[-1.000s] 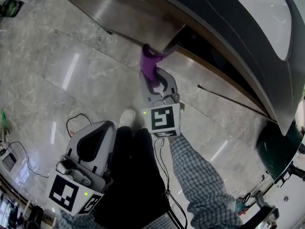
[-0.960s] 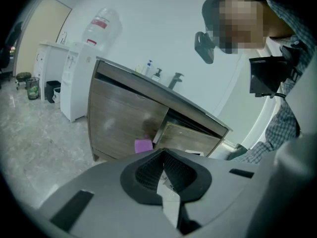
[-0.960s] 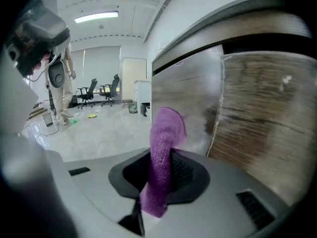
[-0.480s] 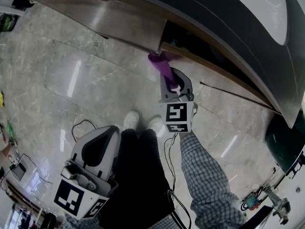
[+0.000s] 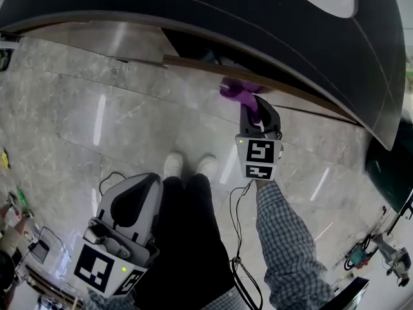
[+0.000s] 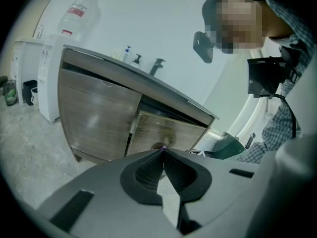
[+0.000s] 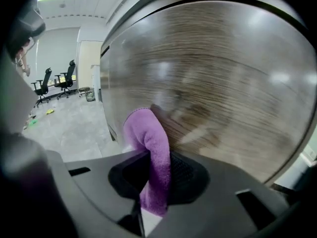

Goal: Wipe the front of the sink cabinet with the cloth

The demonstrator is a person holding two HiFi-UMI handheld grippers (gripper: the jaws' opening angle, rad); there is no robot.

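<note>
A purple cloth (image 7: 148,148) is clamped in my right gripper (image 7: 157,170), and its folded end presses against the wood-grain front of the sink cabinet (image 7: 213,78). From above, the right gripper (image 5: 253,112) holds the purple cloth (image 5: 237,92) against the cabinet's front edge (image 5: 213,66) under the dark countertop (image 5: 258,18). My left gripper (image 5: 126,205) hangs low by the person's left leg, away from the cabinet. Its jaws (image 6: 162,155) are closed with nothing between them. The sink cabinet (image 6: 124,123) stands some way ahead in the left gripper view.
Marble floor tiles (image 5: 97,121) spread before the cabinet. The person's white shoes (image 5: 190,165) stand close to it, and cables (image 5: 235,231) trail along the legs. A white unit with a water bottle (image 6: 74,19) stands left of the cabinet. Office chairs (image 7: 52,81) sit far off.
My right gripper has slid the cloth to the right along the cabinet front. The left gripper has stayed by the leg.
</note>
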